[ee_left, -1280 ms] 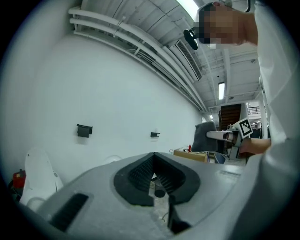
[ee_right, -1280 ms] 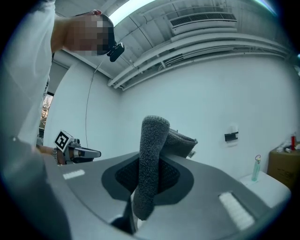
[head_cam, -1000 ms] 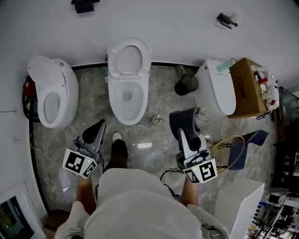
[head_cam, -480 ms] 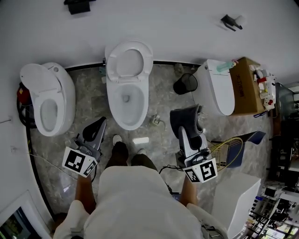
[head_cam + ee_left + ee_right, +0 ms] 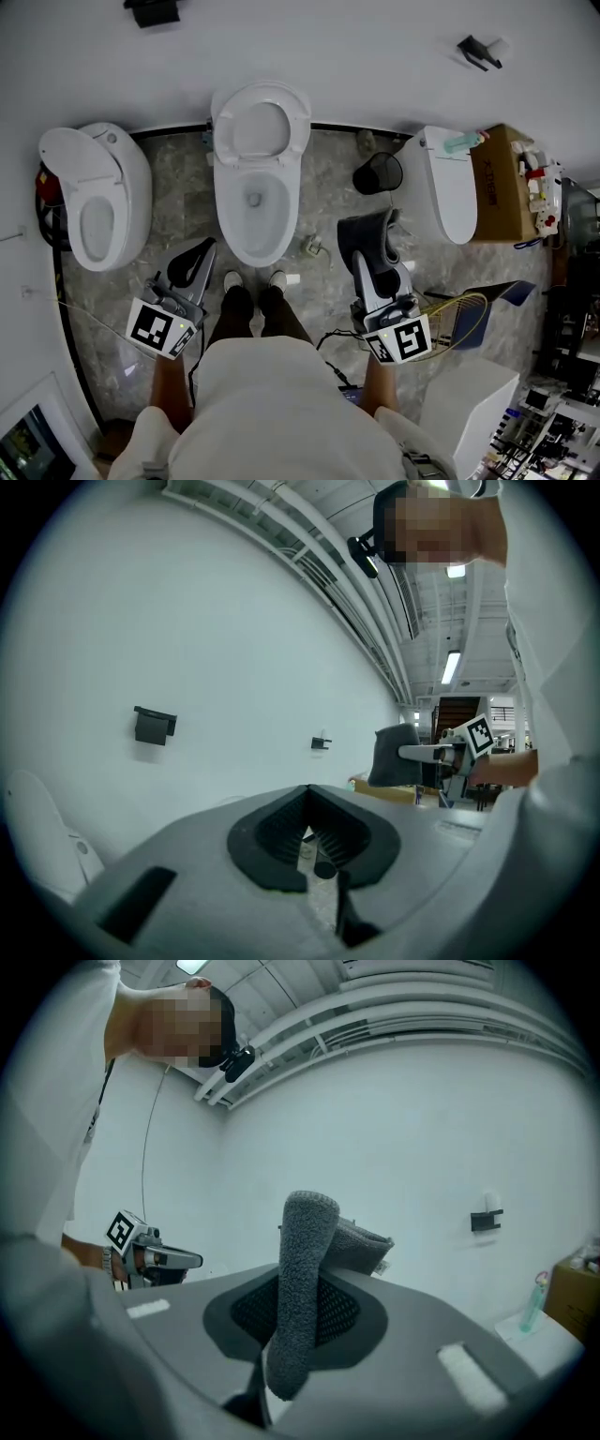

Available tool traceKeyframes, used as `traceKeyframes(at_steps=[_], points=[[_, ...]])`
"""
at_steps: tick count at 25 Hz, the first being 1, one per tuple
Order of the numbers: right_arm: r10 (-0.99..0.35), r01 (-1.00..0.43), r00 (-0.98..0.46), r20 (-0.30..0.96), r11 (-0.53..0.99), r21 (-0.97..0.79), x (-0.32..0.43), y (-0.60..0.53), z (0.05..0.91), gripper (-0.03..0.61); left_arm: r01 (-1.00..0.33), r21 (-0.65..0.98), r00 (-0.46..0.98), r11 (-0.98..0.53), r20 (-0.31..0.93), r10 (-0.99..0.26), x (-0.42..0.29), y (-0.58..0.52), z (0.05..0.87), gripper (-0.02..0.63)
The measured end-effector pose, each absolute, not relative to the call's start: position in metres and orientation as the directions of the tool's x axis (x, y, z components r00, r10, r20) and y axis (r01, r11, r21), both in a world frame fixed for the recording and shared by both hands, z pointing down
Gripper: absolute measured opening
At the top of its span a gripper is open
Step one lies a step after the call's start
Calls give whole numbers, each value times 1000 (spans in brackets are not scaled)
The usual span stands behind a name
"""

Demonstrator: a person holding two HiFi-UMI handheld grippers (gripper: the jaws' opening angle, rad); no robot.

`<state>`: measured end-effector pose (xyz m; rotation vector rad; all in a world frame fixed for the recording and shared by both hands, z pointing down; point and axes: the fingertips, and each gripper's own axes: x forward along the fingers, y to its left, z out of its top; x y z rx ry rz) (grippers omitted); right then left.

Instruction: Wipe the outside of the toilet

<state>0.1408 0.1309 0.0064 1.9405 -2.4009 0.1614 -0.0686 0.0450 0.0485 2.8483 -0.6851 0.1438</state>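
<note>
In front of the toilet (image 5: 225, 192), a grey cloth (image 5: 302, 1269) was held tight in the right gripper (image 5: 369, 242), ready for wiping, and the left gripper (image 5: 199, 253) was closed on nothing.

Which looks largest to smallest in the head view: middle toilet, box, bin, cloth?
1. Middle toilet.
2. Box.
3. Cloth and bin: close in size. The cloth, held in the right gripper, is nearer the camera, so I leave them unranked.
</note>
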Motion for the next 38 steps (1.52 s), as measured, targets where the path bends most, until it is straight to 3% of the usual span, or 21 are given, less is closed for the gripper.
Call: traceKeyframes(at_steps=[12,18,27,38], points=[[-917,-958,-263,298,285,30,210,64,105,55,-481,235,872,-845,229,-433,-13,20,116,-2],[-845,-925,-270,462,360,118,227,17,208,55,-480,270,871,-834,257,-418,1,3,176,-2],[-740,-858,-279,612,478,187,234,-59,370,55,-527,363,846,-769,313,-432,3,-18,275,-2],[-613,-701,-173,771,626,341,248,-132,545,55,-543,422,836,-726,355,-418,-7,-21,374,-2]])
